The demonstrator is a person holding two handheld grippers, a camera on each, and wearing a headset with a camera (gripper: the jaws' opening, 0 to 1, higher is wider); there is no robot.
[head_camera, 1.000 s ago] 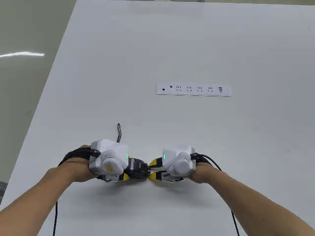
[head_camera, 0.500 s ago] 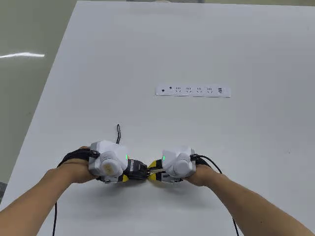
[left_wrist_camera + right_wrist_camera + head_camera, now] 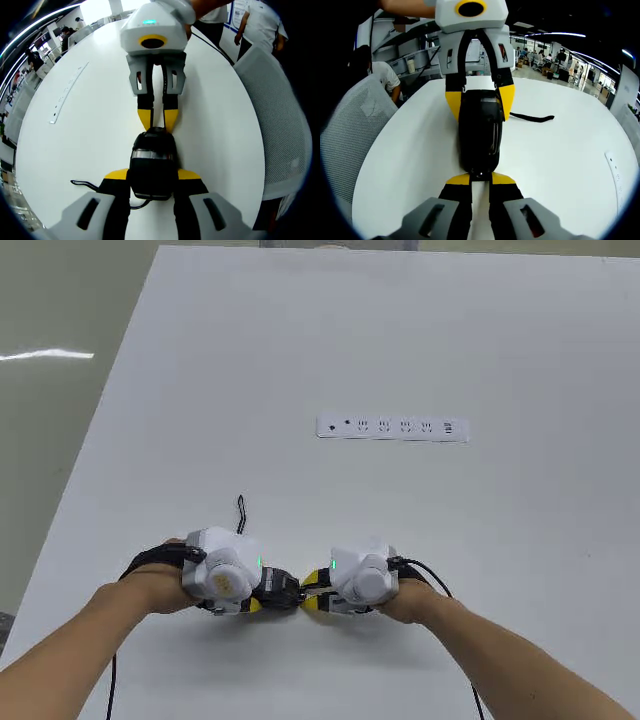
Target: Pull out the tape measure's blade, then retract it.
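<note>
The black tape measure lies on the white table near its front edge, between my two grippers. My left gripper is shut on its body, one yellow fingertip on each side. My right gripper faces it nose to nose and is shut on the blade tip, a short pale strip just outside the case mouth. In the head view the left gripper and the right gripper nearly touch. The case's black wrist strap trails away over the table.
A white power strip lies flat in the middle of the table, well beyond the grippers. A grey mesh chair stands beside the table. The table's left edge drops to the floor.
The gap between the two grippers has closed a little, and less blade shows outside the case. The left gripper has kept its hold on the case.
</note>
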